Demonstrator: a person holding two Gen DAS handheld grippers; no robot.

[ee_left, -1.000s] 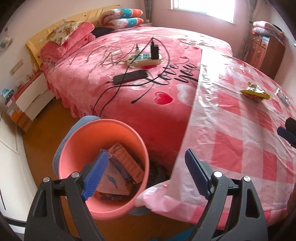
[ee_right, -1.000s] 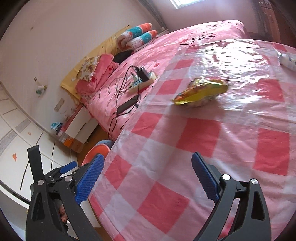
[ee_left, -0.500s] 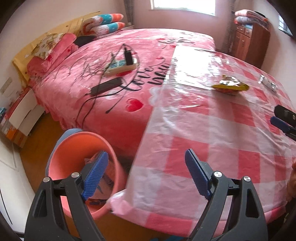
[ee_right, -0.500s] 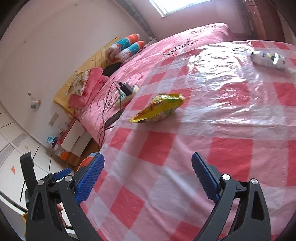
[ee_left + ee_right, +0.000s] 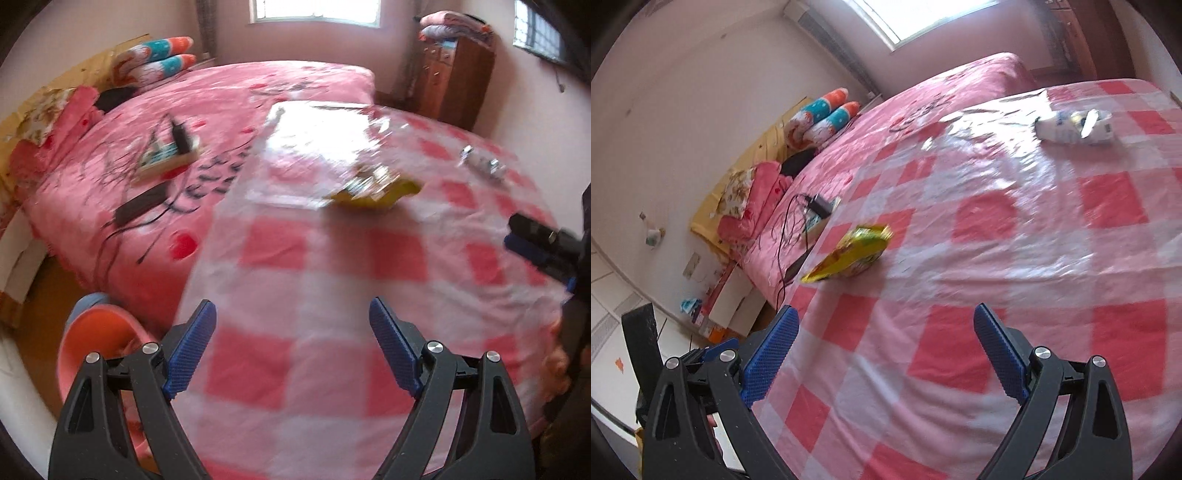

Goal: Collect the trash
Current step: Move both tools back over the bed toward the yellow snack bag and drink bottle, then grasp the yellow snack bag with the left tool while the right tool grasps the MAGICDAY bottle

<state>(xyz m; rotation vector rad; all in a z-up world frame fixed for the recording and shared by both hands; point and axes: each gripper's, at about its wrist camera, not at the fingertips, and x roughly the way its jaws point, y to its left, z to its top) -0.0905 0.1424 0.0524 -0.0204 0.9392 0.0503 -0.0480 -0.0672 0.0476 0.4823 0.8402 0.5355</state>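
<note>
A yellow snack wrapper (image 5: pixel 373 186) (image 5: pixel 851 254) lies on the pink checked sheet (image 5: pixel 332 288) (image 5: pixel 1015 258) covering the bed. A white crumpled wrapper (image 5: pixel 480 164) (image 5: pixel 1075 125) lies farther off, near the sheet's far right. My left gripper (image 5: pixel 291 343) hovers open and empty over the near part of the sheet, well short of the yellow wrapper. My right gripper (image 5: pixel 884 354) is also open and empty, with the yellow wrapper ahead and slightly left. A pink bin (image 5: pixel 92 347) holding trash stands on the floor at lower left.
A power strip (image 5: pixel 166 155) (image 5: pixel 820 214) with a charger and black cables lies on the pink bedspread. Pillows and folded blankets (image 5: pixel 159 62) are piled at the headboard. A wooden cabinet (image 5: pixel 454 77) stands at the back right. The right gripper's fingers (image 5: pixel 535 243) show at the left view's right edge.
Both grippers have swung from the bin side toward the checked sheet. The bin slid to the lower left of the left view; the yellow wrapper came closer to centre. Jaws stayed open.
</note>
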